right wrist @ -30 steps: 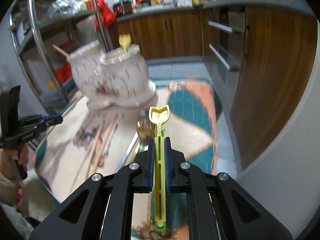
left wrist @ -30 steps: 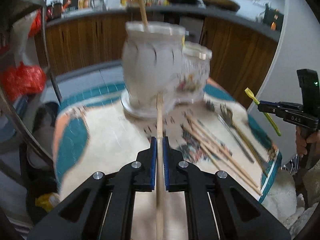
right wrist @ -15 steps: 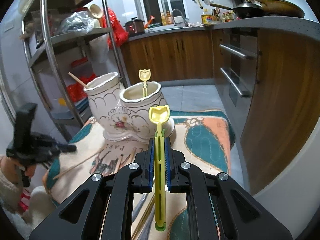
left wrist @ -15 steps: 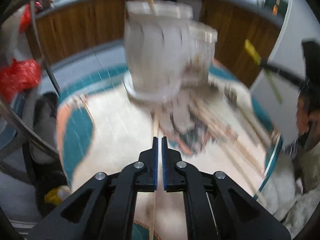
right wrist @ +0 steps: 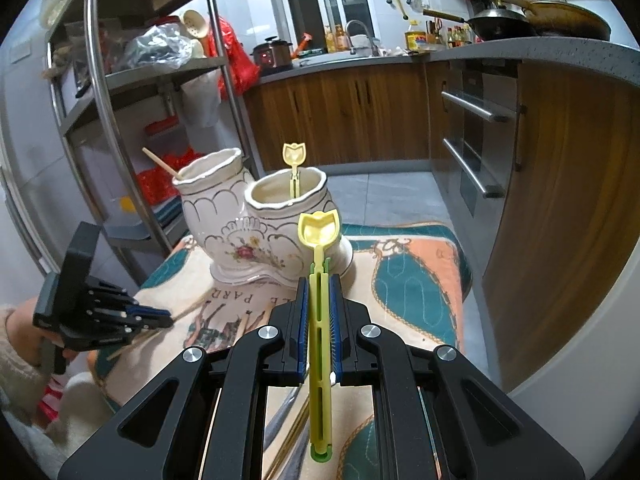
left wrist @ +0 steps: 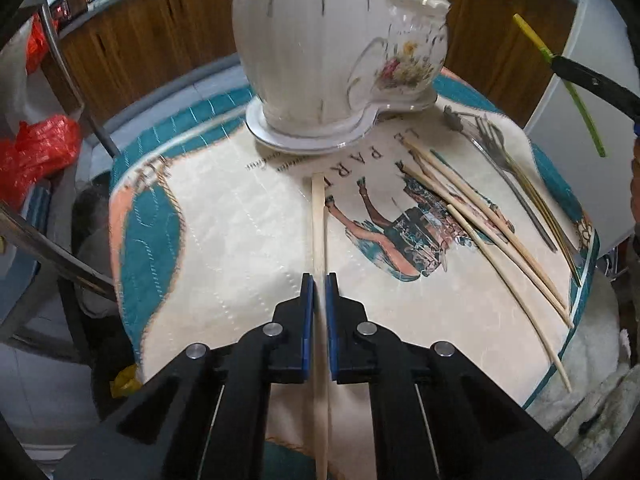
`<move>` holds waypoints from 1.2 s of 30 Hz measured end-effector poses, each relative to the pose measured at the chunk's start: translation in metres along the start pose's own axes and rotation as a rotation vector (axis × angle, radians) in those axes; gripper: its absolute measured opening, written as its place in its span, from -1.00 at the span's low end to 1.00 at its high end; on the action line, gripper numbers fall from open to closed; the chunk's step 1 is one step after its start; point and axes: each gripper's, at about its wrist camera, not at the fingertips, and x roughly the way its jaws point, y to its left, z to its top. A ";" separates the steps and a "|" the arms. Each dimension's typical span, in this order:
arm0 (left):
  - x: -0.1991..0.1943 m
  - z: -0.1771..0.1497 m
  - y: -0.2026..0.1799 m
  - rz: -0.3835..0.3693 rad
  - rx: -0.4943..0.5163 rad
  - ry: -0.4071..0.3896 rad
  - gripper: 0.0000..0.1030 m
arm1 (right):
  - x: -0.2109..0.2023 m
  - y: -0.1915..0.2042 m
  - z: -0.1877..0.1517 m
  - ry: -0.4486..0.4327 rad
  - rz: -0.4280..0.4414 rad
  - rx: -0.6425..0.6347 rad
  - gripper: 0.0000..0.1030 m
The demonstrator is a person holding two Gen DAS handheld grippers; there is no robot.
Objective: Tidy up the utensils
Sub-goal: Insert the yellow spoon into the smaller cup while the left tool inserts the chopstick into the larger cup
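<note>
The left gripper (left wrist: pixel 319 280) is clamped on a chopstick (left wrist: pixel 319 216) pointing at the holder (left wrist: pixel 320 52). The right gripper (right wrist: pixel 319 284) is clamped on a yellow spoon (right wrist: pixel 319 236), short of the holder. Loose chopsticks (left wrist: pixel 480 216) and a fork (left wrist: pixel 500 152) lie right of the holder.

Our left gripper (left wrist: pixel 319 294) has carried its chopstick (left wrist: pixel 319 220) closer to the white holder (left wrist: pixel 320 52), while we raised the yellow spoon (right wrist: pixel 319 240).
</note>
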 end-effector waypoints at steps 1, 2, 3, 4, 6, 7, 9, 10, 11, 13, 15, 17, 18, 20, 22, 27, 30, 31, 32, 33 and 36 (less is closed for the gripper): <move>-0.002 0.000 -0.001 -0.008 0.000 -0.022 -0.88 | -0.001 0.000 0.001 -0.007 0.000 0.002 -0.79; -0.013 -0.003 0.003 -0.030 -0.002 -0.074 -0.88 | -0.003 -0.001 0.001 -0.017 0.002 0.005 -0.79; -0.020 -0.003 0.006 -0.042 -0.008 -0.110 -0.88 | -0.005 -0.001 0.003 -0.026 0.005 0.008 -0.79; -0.032 -0.004 0.011 -0.055 -0.018 -0.175 -0.88 | -0.006 -0.002 0.004 -0.038 0.009 0.011 -0.79; -0.055 -0.001 0.020 -0.055 -0.047 -0.300 -0.88 | -0.008 -0.001 0.010 -0.070 0.020 0.018 -0.79; -0.068 0.003 0.026 -0.044 -0.068 -0.374 -0.88 | -0.009 -0.001 0.014 -0.086 0.026 0.020 -0.79; -0.090 0.013 0.038 -0.027 -0.107 -0.501 -0.88 | -0.008 0.002 0.025 -0.132 0.047 0.026 -0.79; -0.100 0.022 0.044 -0.027 -0.131 -0.574 -0.88 | -0.007 0.003 0.031 -0.156 0.062 0.034 -0.79; -0.108 0.033 0.051 -0.030 -0.155 -0.641 -0.88 | -0.006 0.003 0.038 -0.177 0.078 0.046 -0.79; -0.115 0.056 0.058 -0.050 -0.183 -0.713 -0.88 | 0.002 0.004 0.056 -0.234 0.122 0.080 -0.79; -0.115 0.083 0.059 -0.045 -0.194 -0.783 -0.88 | 0.010 0.006 0.070 -0.278 0.140 0.098 -0.79; -0.109 0.108 0.062 -0.060 -0.213 -0.833 -0.88 | 0.026 0.006 0.085 -0.308 0.149 0.118 -0.79; -0.107 0.117 0.065 -0.072 -0.223 -0.844 -0.88 | 0.032 0.006 0.090 -0.314 0.155 0.129 -0.79; -0.100 0.134 0.070 -0.097 -0.246 -0.863 -0.88 | 0.047 0.004 0.098 -0.333 0.177 0.166 -0.79; -0.089 0.150 0.068 -0.122 -0.280 -0.877 -0.88 | 0.059 0.002 0.103 -0.347 0.191 0.194 -0.79; -0.069 0.177 0.069 -0.150 -0.326 -0.894 -0.88 | 0.082 0.005 0.109 -0.373 0.197 0.216 -0.79; -0.061 0.180 0.064 -0.146 -0.308 -0.886 -0.88 | 0.094 0.006 0.106 -0.370 0.177 0.215 -0.79; -0.058 0.179 0.062 -0.150 -0.303 -0.876 -0.88 | 0.097 0.005 0.104 -0.366 0.175 0.218 -0.79; -0.054 0.176 0.061 -0.155 -0.296 -0.865 -0.88 | 0.099 0.005 0.102 -0.359 0.170 0.218 -0.79; -0.052 0.175 0.059 -0.158 -0.284 -0.856 -0.88 | 0.101 0.005 0.098 -0.353 0.164 0.212 -0.79; -0.048 0.162 0.057 -0.164 -0.242 -0.831 -0.88 | 0.106 0.004 0.091 -0.325 0.147 0.194 -0.79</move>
